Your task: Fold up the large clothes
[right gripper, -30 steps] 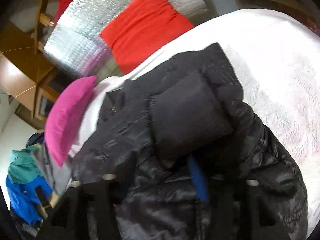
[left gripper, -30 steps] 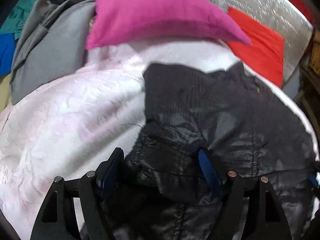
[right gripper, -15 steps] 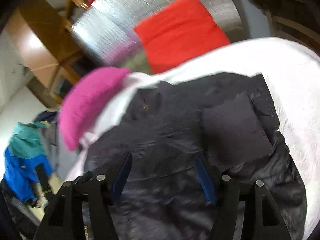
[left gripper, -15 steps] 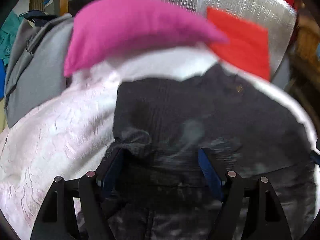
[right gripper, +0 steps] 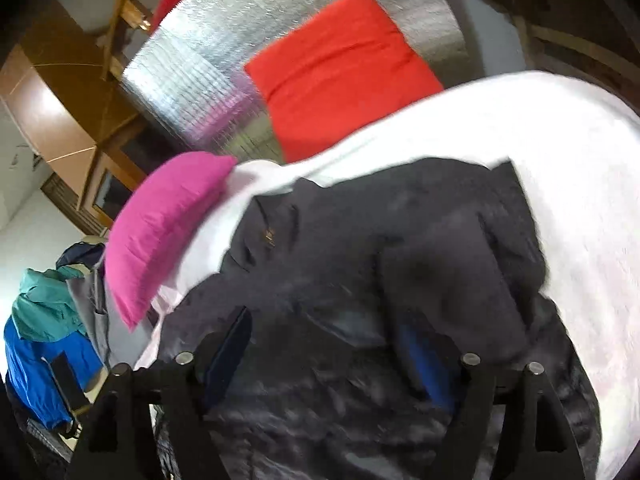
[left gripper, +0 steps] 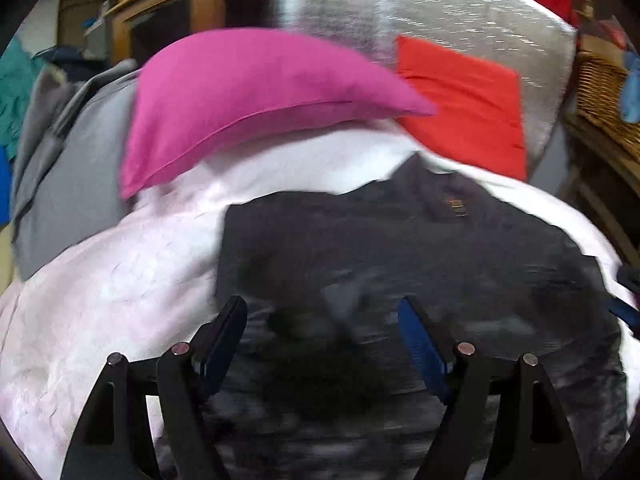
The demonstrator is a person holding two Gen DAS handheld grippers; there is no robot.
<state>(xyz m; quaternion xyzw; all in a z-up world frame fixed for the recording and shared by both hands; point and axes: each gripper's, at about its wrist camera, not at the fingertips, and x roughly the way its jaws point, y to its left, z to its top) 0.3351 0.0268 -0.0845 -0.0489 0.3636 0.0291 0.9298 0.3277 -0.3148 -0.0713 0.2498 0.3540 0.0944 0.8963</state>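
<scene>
A black puffer jacket (left gripper: 400, 248) lies folded on a pale pink-white bedspread (left gripper: 120, 300), its collar with a small orange tag toward the far side. My left gripper (left gripper: 322, 312) hangs open just above the jacket's near part, with blurred dark cloth under and between its blue pads and no clear pinch. In the right wrist view the same jacket (right gripper: 360, 260) fills the middle, with a folded sleeve lying on top. My right gripper (right gripper: 324, 332) is over its near edge. Its jaws are opening, and the cloth below lies loose between them.
A magenta pillow (left gripper: 248, 92) and a red cushion (left gripper: 460, 108) sit past the jacket against a silver foil panel (left gripper: 440, 8). A grey garment (left gripper: 68, 160) lies at the left. A wicker basket (left gripper: 604, 100) stands right. A blue-and-teal coat (right gripper: 40, 340) hangs far left.
Both grippers have drawn back and risen from the jacket, so more of the bed and pillows shows. The right jaws have spread wider and let the cloth go. Both views have rolled a little.
</scene>
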